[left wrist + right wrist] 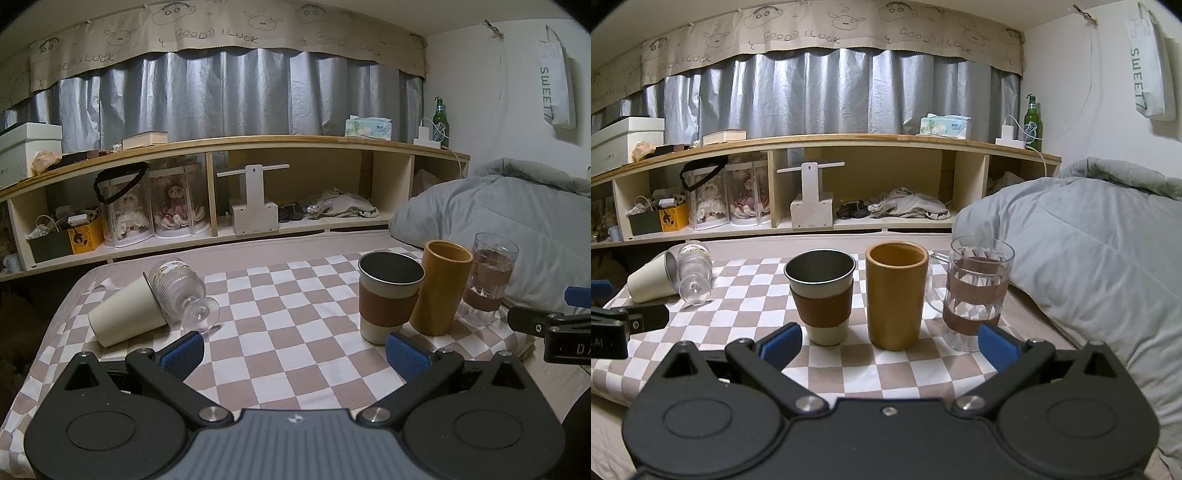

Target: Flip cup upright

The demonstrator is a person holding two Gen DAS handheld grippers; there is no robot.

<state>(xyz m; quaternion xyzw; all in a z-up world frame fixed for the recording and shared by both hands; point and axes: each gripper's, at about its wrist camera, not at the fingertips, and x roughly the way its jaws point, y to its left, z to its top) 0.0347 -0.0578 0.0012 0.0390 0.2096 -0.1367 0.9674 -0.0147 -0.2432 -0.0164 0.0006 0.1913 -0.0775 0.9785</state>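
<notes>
A cream cup lies on its side at the left of the checkered cloth, its mouth toward a clear ribbed stemmed glass that also lies on its side against it. Both show in the right wrist view, cup and glass. Three cups stand upright at the right: a metal-rimmed cup with a brown sleeve, an ochre tumbler and a clear glass mug. My left gripper is open and empty. My right gripper is open and empty before the upright cups.
A low wooden shelf unit with dolls, boxes and clutter runs along the back. A grey duvet is heaped at the right beside the glass mug. The right gripper's body shows at the right edge of the left wrist view.
</notes>
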